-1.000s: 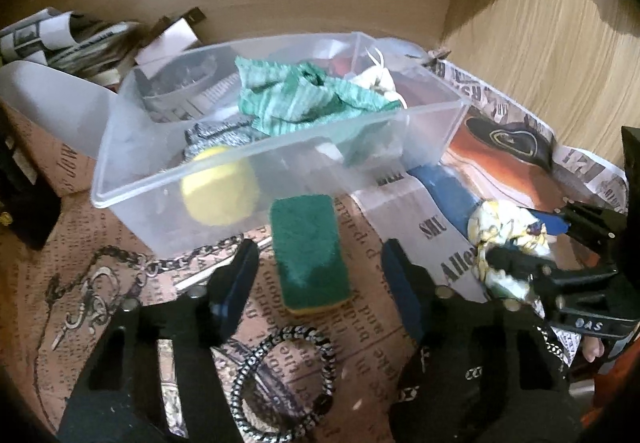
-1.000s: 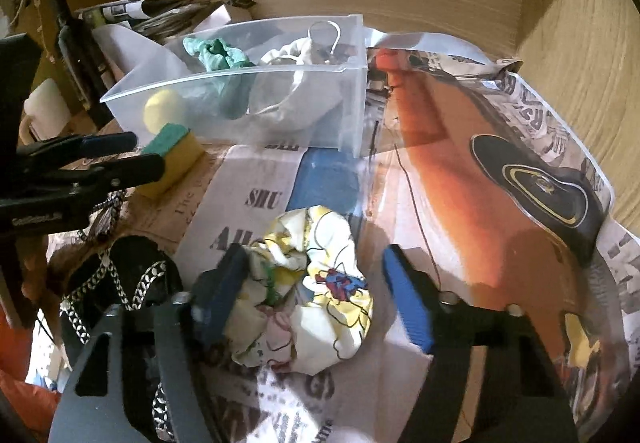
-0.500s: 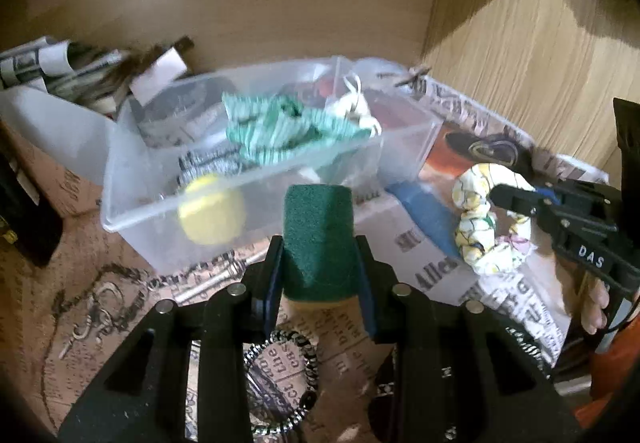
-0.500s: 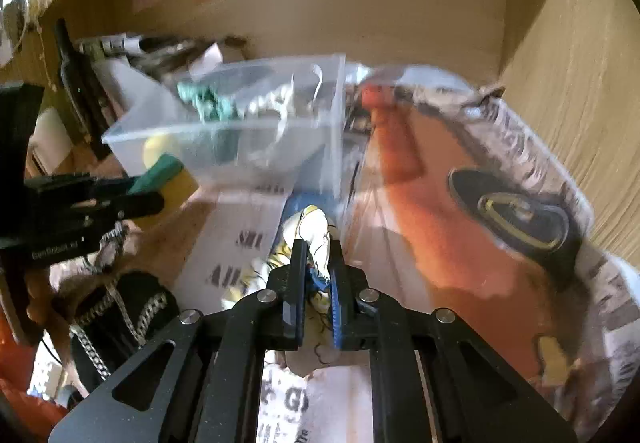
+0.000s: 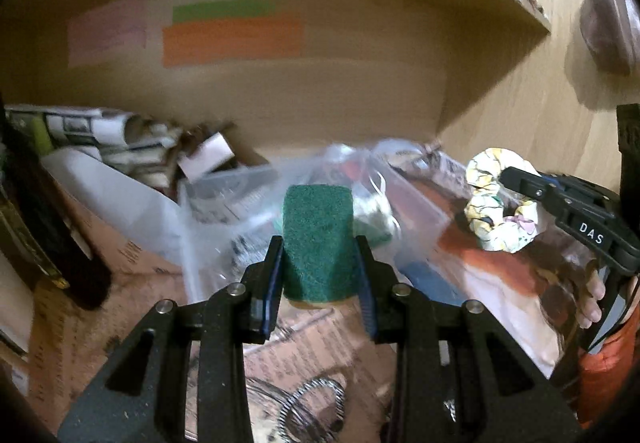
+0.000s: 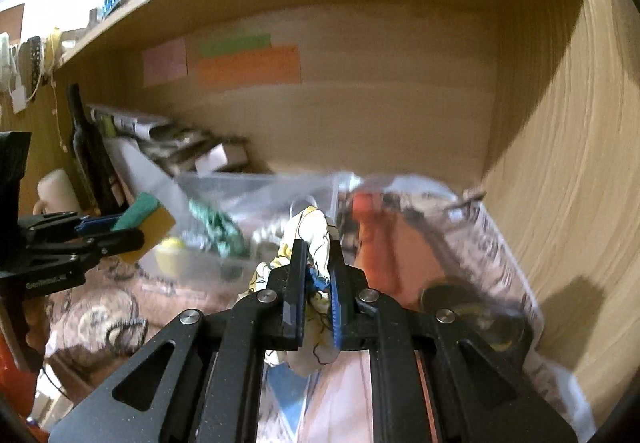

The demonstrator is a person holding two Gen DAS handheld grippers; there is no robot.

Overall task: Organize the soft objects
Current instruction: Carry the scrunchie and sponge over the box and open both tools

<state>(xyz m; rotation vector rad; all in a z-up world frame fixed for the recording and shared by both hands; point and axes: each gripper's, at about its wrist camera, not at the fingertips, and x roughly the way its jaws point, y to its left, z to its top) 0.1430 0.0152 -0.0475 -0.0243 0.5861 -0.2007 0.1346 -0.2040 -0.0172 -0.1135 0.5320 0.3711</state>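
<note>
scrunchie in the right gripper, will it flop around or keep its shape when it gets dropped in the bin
Probably floppy: the scrunchie hangs in loose puckered folds from the right gripper, pinched thin there. It looks light, sagging little. Being soft fabric, it would likely land limp in the clear bin rather than roll or bounce.

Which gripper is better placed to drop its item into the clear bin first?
Probably the left gripper: its green sponge lines up directly with the clear bin. The right gripper holds the scrunchie off to the side.
</note>
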